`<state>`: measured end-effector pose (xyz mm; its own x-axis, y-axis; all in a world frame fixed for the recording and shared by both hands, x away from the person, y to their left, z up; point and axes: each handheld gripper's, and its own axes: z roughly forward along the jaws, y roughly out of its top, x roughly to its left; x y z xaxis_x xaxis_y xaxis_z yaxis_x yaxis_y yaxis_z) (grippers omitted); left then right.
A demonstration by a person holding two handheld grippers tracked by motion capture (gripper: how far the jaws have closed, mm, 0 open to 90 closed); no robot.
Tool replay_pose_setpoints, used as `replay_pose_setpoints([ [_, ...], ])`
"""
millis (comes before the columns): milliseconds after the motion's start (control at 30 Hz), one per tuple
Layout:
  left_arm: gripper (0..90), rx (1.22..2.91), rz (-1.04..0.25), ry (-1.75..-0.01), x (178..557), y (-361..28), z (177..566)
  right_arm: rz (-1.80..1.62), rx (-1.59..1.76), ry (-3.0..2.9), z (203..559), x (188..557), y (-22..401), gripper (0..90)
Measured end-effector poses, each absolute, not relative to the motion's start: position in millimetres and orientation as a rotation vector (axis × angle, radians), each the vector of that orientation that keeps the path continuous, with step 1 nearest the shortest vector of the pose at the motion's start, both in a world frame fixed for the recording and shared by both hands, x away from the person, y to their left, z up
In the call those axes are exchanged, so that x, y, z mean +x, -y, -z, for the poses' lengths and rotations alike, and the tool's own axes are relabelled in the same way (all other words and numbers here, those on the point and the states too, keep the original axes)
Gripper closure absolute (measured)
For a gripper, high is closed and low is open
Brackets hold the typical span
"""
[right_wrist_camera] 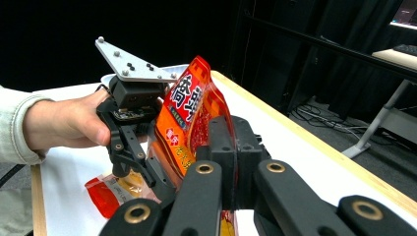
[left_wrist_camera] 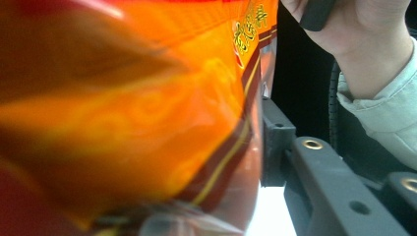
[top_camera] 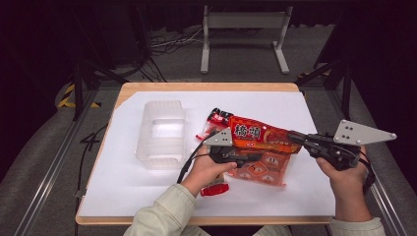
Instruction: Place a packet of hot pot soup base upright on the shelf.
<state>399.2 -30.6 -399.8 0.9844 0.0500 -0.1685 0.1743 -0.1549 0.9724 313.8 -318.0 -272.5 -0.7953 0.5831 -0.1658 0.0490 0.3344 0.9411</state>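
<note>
While both grippers pinch its edges, the orange snack bag point(top_camera: 258, 142) hangs lifted. Right gripper point(top_camera: 295, 138): jaws pressed on the bag's right edge. Left gripper point(top_camera: 251, 158): jaws clamp its near edge; clear tray point(top_camera: 161, 132) stands well apart left of the bag.

Wooden table point(top_camera: 147, 87) under white sheet point(top_camera: 123, 182). Grey carpet floor point(top_camera: 39, 147). White metal stand point(top_camera: 244, 22) behind, loose cables point(top_camera: 167, 42) beside it. Black curtains point(right_wrist_camera: 49, 29), dark surround. Yellow-black hazard tape point(top_camera: 66, 96) at left.

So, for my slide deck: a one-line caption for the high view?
Both claws, left and right, hold an orange snack bag beside a clear plastic bin.
</note>
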Motion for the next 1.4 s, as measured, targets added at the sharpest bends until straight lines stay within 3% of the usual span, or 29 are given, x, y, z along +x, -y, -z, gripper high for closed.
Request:
replay_pose_setpoints([
  [567, 71.5, 1.78, 0.051, -0.146, 392, 29, 373, -1.498, 0.549, -2.065, 267, 310, 326, 88.9],
  [1067, 71.5, 1.76, -0.037, -0.157, 403, 0, 334, -1.524, 0.615, -1.984, 260, 303, 342, 62.1],
  [1400, 71.5, 1.742, -0.068, -0.18, 411, -18, 315, -1.528, 0.637, -1.97, 262, 306, 349, 57.4],
])
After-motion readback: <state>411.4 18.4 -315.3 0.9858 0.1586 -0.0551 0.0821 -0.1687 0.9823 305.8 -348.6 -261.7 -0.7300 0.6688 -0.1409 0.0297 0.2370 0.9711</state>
